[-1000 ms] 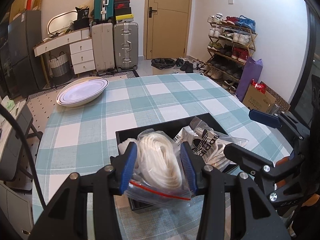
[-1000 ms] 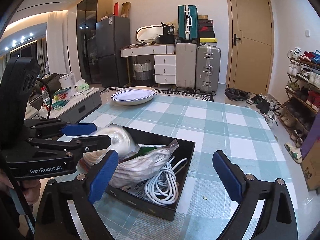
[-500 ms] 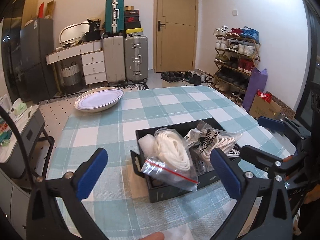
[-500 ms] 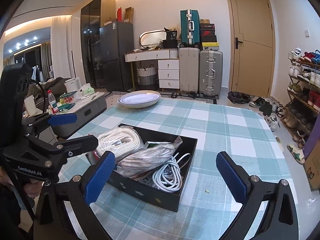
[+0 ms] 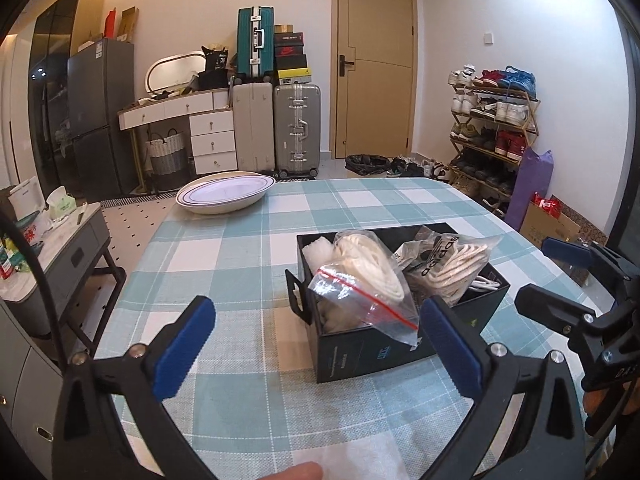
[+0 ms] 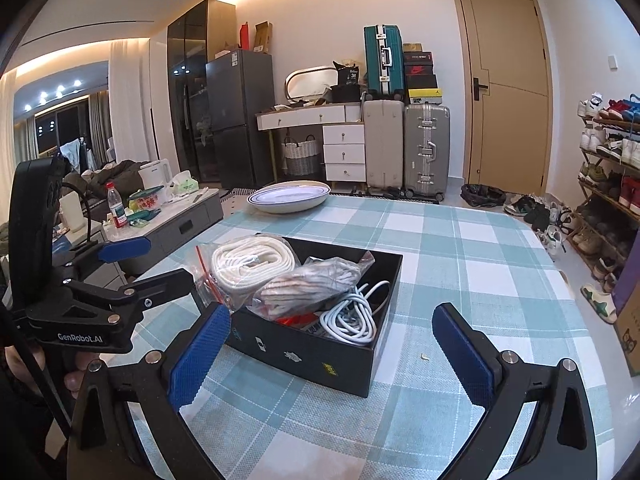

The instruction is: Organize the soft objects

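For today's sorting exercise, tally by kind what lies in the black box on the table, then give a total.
Clear bags holding white rope or cord: 2, the red-sealed zip bag and the bag beside it
Loose white cable coils: 1
Total: 3 clearly seen in the black box; smaller things underneath are too hidden to count.

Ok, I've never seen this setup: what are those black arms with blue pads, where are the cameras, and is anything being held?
A person holds two tools. Each picture comes from a fisheye camera on one tool, looking along its blue-padded fingers. The left hand-held gripper and right hand-held gripper are both open, holding nothing. On the checked tablecloth stands a black box with a bagged white rope, another bag and a white cable. A white dish sits farther back.
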`<state>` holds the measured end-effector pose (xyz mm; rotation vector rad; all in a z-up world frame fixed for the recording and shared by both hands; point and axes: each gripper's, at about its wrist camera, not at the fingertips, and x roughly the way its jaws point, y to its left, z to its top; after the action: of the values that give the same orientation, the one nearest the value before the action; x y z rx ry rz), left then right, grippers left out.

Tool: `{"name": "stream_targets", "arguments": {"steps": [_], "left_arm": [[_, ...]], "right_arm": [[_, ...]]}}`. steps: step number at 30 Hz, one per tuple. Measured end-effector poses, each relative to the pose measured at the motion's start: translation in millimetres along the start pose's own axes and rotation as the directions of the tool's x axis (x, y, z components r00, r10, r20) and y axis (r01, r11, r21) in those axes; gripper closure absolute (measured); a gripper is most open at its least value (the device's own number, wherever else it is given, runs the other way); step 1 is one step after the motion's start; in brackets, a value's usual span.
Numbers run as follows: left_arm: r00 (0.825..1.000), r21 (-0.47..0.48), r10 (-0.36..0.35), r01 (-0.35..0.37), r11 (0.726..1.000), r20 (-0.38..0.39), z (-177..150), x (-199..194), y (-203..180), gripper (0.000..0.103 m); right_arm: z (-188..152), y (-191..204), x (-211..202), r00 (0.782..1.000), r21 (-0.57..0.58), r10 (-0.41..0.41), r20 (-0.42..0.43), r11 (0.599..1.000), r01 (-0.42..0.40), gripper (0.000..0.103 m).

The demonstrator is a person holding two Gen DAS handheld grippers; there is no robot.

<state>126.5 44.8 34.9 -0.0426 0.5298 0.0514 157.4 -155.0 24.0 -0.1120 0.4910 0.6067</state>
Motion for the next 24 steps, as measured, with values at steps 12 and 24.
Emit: {"name": "stream_targets", "arguments": {"steps": [12, 24], "left_arm": [[1.0, -0.008, 0.016, -0.016, 1.0, 0.027, -12, 10, 1, 0.0], [1.0, 0.002, 0.017, -0.018, 1.0, 0.026, -21, 14, -3, 0.0]], "right_arm": [[-13, 2, 4, 1.0, -0.019, 0.006, 0.019, 1.0, -0.005, 0.001], [-18, -2, 10, 1.0, -0.008, 0.001, 0.015, 1.0, 0.0, 0.001]]}}
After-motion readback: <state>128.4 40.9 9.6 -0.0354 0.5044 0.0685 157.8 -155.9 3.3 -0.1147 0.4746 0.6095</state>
